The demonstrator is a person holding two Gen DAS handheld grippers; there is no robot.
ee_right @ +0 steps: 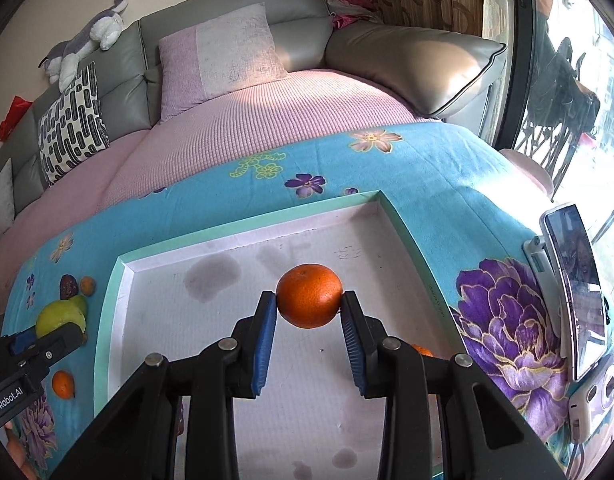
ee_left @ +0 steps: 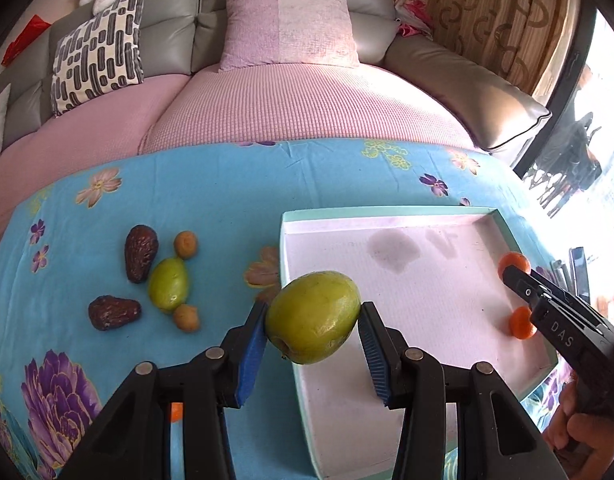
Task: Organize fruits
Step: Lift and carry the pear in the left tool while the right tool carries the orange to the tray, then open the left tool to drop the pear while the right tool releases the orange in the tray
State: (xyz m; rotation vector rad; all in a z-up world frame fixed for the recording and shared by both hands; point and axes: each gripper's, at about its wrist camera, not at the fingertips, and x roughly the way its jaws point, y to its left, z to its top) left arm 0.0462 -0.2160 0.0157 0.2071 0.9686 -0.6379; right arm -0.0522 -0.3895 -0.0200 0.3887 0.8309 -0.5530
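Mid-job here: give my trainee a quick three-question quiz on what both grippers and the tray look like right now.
1. True or false: the left gripper is empty.
2. Which fruit does the right gripper hold? A) date B) orange C) green fruit
3. Fill in: the second orange in the left wrist view lies inside the ____.

Key: 1 false, it holds the green fruit. 2 B. 3 tray.

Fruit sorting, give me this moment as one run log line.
left tool: shut on green fruit, at tray edge | right tool: shut on orange, over tray | cloth: several fruits left
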